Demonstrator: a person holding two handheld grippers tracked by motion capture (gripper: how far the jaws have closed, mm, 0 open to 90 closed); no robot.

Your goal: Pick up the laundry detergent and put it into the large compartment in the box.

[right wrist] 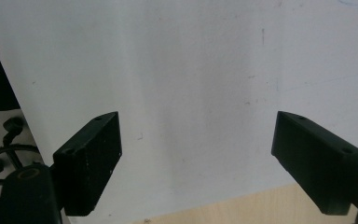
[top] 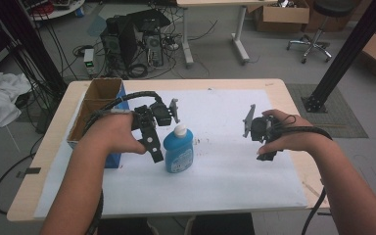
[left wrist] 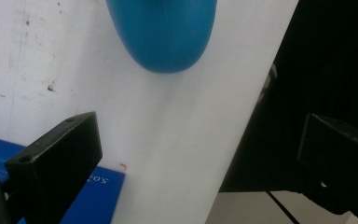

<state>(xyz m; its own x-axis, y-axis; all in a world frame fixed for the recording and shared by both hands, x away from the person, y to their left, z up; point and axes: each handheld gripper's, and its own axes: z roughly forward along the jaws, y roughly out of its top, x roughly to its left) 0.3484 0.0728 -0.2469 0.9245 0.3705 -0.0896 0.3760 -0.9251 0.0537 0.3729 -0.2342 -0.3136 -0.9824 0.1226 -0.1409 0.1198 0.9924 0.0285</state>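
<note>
Your left gripper (top: 152,142) sits beside the blue bottle (top: 178,152), jaws spread and empty; right gripper (top: 267,144) likewise. You're approaching: next, bring the jaws around the bottle's body.

Soft light is falling evenly from above, making faint shadows. The white sheet (top: 235,161) is glowing a little. Close-up pictures are looking blurry, and the right side of one is staying very dark.

left tool (top: 152,147): blue bottle (top: 178,149) just beside | right tool (top: 267,147): bare white sheet (top: 225,176) around
</note>
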